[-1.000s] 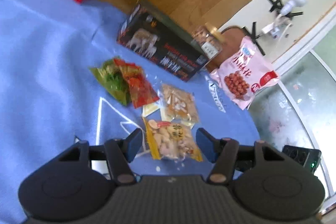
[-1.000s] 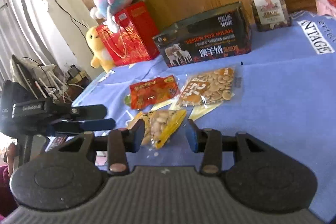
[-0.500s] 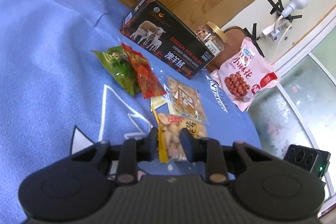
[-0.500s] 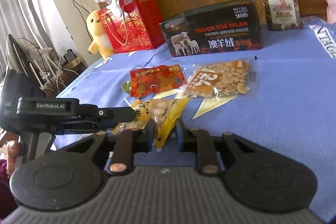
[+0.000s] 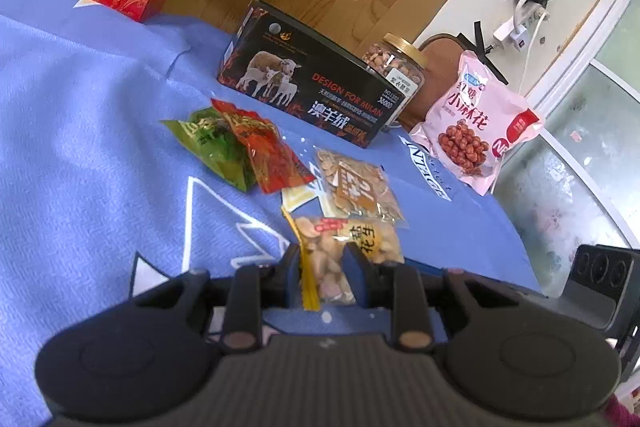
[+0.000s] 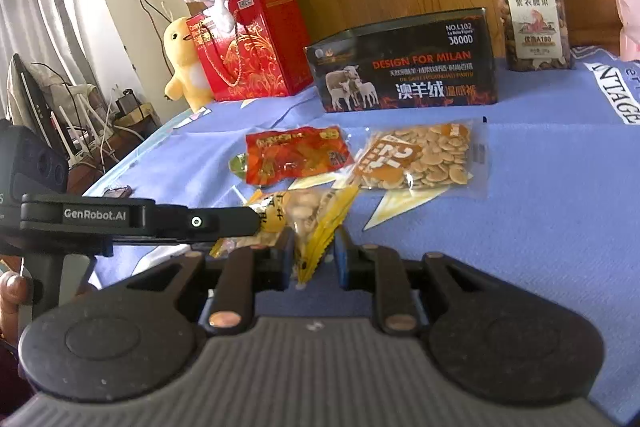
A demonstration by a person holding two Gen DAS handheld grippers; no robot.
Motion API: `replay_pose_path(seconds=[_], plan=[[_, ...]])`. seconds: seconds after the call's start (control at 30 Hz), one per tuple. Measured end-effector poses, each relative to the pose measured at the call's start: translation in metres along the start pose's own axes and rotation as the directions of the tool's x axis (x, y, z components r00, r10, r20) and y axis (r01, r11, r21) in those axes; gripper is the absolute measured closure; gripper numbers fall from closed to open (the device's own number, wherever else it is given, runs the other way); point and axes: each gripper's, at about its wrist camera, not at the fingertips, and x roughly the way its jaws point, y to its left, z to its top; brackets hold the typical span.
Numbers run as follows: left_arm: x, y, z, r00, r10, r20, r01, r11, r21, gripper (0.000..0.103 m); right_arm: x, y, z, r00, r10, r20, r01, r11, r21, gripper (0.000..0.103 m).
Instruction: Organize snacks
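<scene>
Where both pairs of jaws stood spread around the peanut packet (image 5: 348, 247) a second ago, I now have each pressed onto it: my left gripper (image 5: 323, 263) pinches its near end, my right gripper (image 6: 310, 251) its crinkled yellow edge, and the packet sits between them at the near side of the spread. My left tool reaches in level from the left of the right view, its black fingers (image 6: 224, 221) flat and long.

Largest in the scene, the blue cloth (image 5: 88, 131) is woven, soft and printed with white triangles. At the far edge stands the red gift bag (image 6: 252, 43) with gold scrollwork, then the long black box (image 5: 312, 95) with sheep on it, glossy card. Right of it leans the pink puffy bag (image 5: 476, 131), and between them the clear round jar (image 6: 530, 15) of nuts, gold lid. Nearer lie flat plastic sachets: a clear one of pale seeds (image 5: 356, 183), a red one (image 5: 272, 155) overlapping a green one (image 5: 216, 143).
</scene>
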Motion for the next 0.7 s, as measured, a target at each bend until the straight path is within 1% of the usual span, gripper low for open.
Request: replay_pose_path(seconds=[0.07, 0.4, 0.7], plan=[[0.0002, -0.0003, 0.0000, 1.000, -0.002, 0.000, 0.002, 1.000, -0.002, 0.078, 0.0004, -0.0002, 0.0000, 1.000, 0.002, -0.002, -0.002, 1.000, 0.006, 0.076], [0.0001, 0.0021, 0.0005, 1.000, -0.011, -0.001, 0.011, 1.000, -0.010, 0.078, 0.0006, -0.0018, 0.0001, 1.000, 0.004, -0.001, -0.004, 1.000, 0.018, 0.075], [-0.0003, 0.0029, 0.0003, 1.000, -0.015, -0.001, 0.015, 1.000, -0.016, 0.078, 0.0005, -0.0063, -0.0012, 1.000, 0.025, 0.006, -0.025, 0.998, 0.060, 0.075]])
